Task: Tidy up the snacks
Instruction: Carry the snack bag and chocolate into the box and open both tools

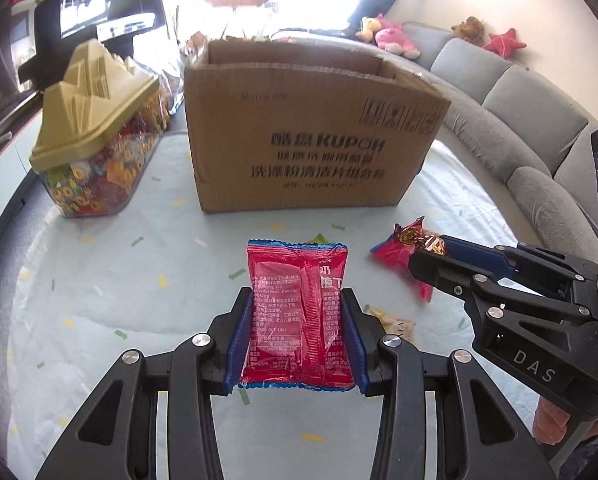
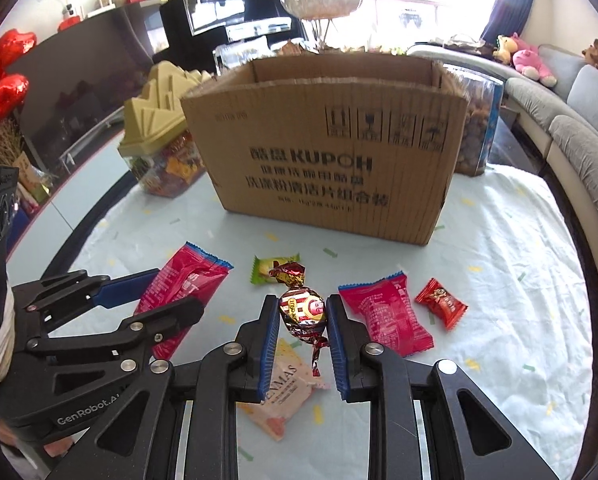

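My left gripper is shut on a red snack packet, held above the table; it also shows in the right wrist view. My right gripper is shut on a round foil-wrapped candy, also seen in the left wrist view. An open cardboard box stands ahead of both. On the cloth lie a second red packet, a small red candy, a green candy and a pale pink packet.
A clear jar of sweets with a beige lid stands left of the box. A clear tub of snacks stands behind the box's right side. A grey sofa curves along the right of the round table.
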The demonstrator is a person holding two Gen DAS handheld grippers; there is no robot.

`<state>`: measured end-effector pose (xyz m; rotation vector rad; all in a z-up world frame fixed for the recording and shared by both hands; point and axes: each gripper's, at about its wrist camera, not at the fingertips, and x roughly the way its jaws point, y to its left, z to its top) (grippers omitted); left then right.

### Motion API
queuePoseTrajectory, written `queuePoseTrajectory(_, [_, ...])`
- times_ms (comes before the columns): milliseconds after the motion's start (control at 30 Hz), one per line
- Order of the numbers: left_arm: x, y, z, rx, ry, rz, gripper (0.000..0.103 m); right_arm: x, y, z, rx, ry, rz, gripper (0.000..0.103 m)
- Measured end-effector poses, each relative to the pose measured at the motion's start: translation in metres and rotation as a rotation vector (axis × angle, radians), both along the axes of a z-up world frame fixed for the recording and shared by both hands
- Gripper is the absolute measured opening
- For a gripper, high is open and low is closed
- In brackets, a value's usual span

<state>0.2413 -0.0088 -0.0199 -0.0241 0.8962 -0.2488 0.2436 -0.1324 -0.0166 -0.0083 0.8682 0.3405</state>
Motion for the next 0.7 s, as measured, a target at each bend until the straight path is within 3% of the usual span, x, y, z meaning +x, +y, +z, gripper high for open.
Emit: queuePoseTrajectory(700, [0.005, -0.007, 0.088, 0.007, -0.212, -0.043, 0.042, -0.008, -0.016, 0.071, 0.051, -0.177, -0.062, 0.025])
